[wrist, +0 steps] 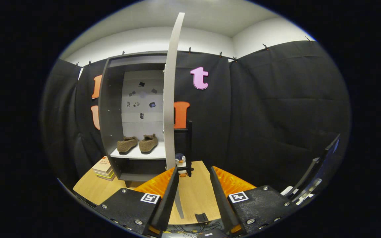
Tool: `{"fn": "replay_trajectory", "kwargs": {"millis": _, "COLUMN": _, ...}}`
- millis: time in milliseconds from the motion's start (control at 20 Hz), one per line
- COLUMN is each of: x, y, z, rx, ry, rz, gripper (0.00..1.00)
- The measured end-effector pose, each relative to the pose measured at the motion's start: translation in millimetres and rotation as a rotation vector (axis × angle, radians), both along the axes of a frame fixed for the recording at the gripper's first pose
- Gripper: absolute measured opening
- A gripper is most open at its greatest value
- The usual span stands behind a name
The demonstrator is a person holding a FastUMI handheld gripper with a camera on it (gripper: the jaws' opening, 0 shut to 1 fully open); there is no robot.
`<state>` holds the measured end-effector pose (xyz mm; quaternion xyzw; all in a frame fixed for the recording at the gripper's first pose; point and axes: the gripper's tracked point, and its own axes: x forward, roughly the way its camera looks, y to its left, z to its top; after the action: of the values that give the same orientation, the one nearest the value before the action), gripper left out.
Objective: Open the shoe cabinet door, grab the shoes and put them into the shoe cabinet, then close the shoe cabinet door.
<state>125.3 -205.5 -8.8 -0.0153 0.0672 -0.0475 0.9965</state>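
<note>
Nearest, the gripper hangs with its fingers parted wide and nothing between them. The free edge of the open cabinet door stands edge-on just at the left fingertip; I cannot tell whether they touch. That placing suits a push to swing it shut, I judge. Beyond the fingers a toy penguin sits on the wooden table beside the door's foot. Farther back, the shoe cabinet holds the pair of brown shoes on its shelf, with books stacked left of its base.
</note>
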Motion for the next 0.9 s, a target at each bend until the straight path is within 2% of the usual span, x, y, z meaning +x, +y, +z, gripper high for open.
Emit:
{"fn": "replay_trajectory", "kwargs": {"millis": 300, "x": 44.1, "y": 5.4, "z": 4.1, "rx": 0.011, "ry": -0.029, "rz": 0.066, "gripper": 0.64}}
{"fn": "replay_trajectory", "kwargs": {"millis": 850, "x": 53.5, "y": 55.7, "z": -2.0, "rx": 0.125, "ry": -0.063, "rz": 0.360, "gripper": 0.63}}
{"fn": "replay_trajectory", "kwargs": {"millis": 900, "x": 56.1, "y": 60.5, "z": -0.4, "rx": 0.121, "ry": -0.070, "rz": 0.386, "gripper": 0.60}}
